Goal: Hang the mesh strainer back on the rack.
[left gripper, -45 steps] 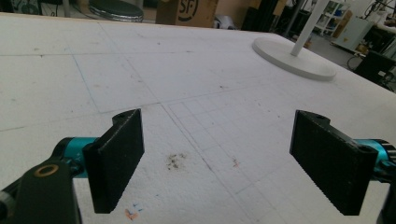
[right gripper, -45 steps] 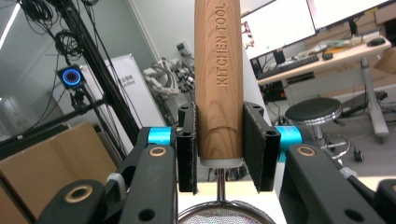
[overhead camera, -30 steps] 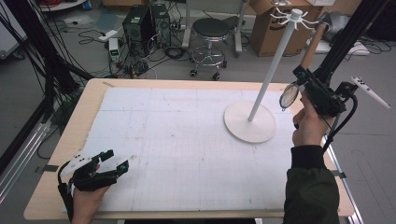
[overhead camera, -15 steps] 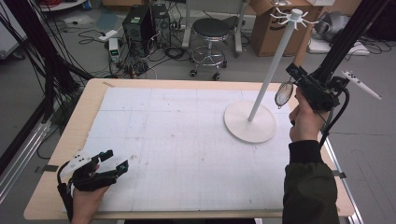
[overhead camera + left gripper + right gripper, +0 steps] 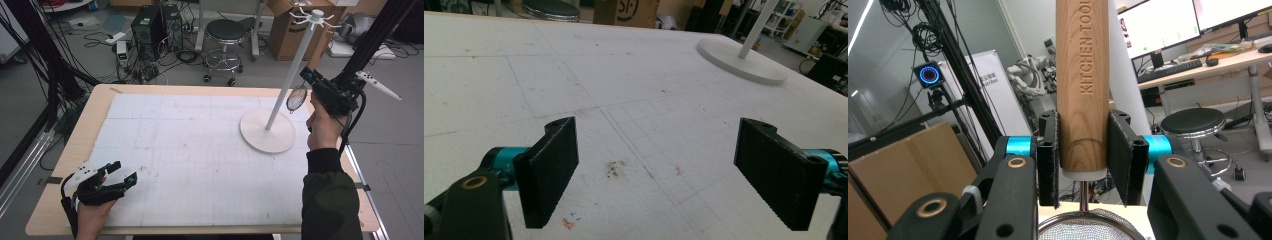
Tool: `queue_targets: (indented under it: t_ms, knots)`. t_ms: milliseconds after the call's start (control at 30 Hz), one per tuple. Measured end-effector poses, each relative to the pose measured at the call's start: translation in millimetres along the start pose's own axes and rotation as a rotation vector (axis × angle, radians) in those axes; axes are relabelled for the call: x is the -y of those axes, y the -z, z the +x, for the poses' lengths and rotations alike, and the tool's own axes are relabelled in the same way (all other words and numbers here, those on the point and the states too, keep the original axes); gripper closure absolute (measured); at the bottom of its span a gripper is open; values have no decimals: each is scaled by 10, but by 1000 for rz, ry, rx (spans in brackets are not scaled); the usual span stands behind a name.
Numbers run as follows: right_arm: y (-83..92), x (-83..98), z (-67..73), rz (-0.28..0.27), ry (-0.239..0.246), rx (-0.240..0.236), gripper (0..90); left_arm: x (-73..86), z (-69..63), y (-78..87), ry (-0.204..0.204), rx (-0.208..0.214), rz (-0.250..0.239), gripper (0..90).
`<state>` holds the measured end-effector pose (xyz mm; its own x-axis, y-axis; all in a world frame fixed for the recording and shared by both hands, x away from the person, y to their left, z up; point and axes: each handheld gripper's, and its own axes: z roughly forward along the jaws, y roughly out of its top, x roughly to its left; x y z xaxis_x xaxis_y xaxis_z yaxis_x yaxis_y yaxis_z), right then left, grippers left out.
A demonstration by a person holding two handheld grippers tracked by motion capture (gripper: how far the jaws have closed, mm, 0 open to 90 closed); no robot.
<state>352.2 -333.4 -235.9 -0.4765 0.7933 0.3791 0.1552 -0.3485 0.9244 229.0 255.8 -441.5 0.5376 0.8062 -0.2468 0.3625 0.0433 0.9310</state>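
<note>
- Between the right hand-held gripper's (image 5: 1083, 165) jaws: strainer (image 5: 296, 97), clamped by its wooden handle, raised beside the hook stand (image 5: 295, 60); hanging apparently remains.
- Left hand-held gripper (image 5: 656, 175): wide open, empty, low over bench (image 5: 200, 150).

The right tongs (image 5: 306, 79), clamped on the wooden handle (image 5: 1082, 85) of a mesh strainer (image 5: 296, 98), now sit higher and a little farther toward the desk's far edge than a second ago, by the desk's right edge. The strainer rides up with them and now hangs just beside the white pole of the hook stand (image 5: 292, 70), higher above the stand's round base than before. The right hand (image 5: 322, 127) has risen too.
</note>
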Motion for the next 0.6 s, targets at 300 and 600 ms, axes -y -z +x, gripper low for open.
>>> queue_targets:
  t_ms: [300, 600]
  knots:
    - [-33, -6, 24, 19, 32, 38, 686, 2, 5, 14, 2, -3, -2, 185]
    - [-36, 5, 38, 27, 48, 64, 671, 2, -3, 17, 0, -1, -5, 185]
